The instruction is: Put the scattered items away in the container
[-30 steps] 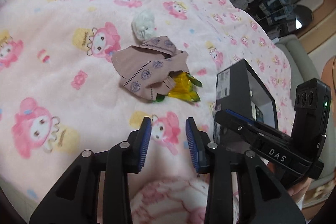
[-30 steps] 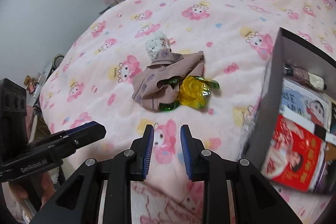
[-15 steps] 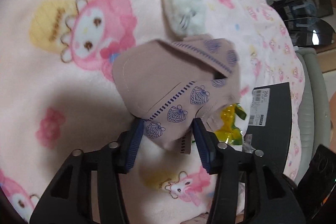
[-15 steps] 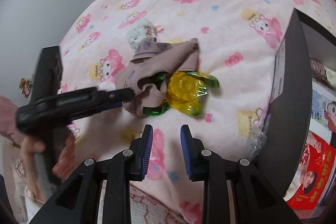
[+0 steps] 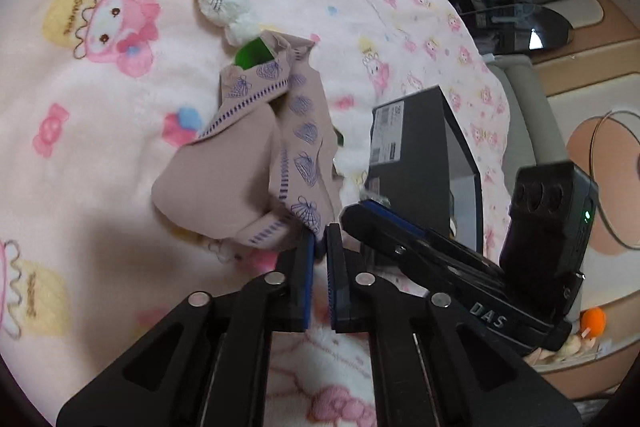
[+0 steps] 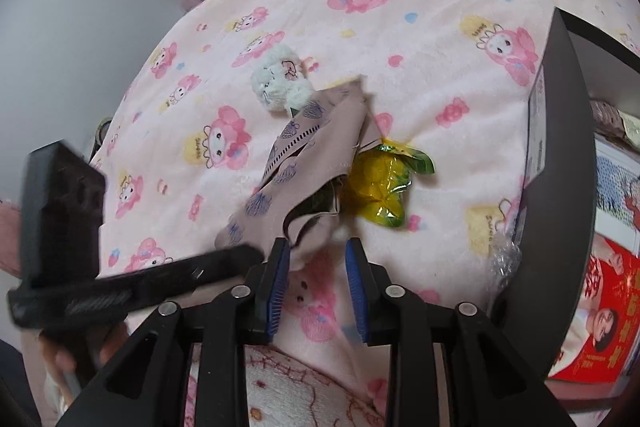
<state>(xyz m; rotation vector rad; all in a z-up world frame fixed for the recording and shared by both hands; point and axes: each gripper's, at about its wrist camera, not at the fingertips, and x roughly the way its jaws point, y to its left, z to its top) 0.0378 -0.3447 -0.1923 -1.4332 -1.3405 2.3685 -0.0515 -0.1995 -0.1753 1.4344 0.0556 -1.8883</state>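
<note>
Left wrist view: the left hand-held gripper (image 5: 319,247), jaws just closed, pinches the mauve cloth's (image 5: 256,163) edge on the bed (image 5: 100,147). Lift clear, then carry to the black container (image 5: 420,155). Right hand-held gripper (image 6: 316,259) stands apart.

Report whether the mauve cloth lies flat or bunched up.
Bunched up: the cloth is pulled into folds, one corner pinched by the left tongs.
</note>
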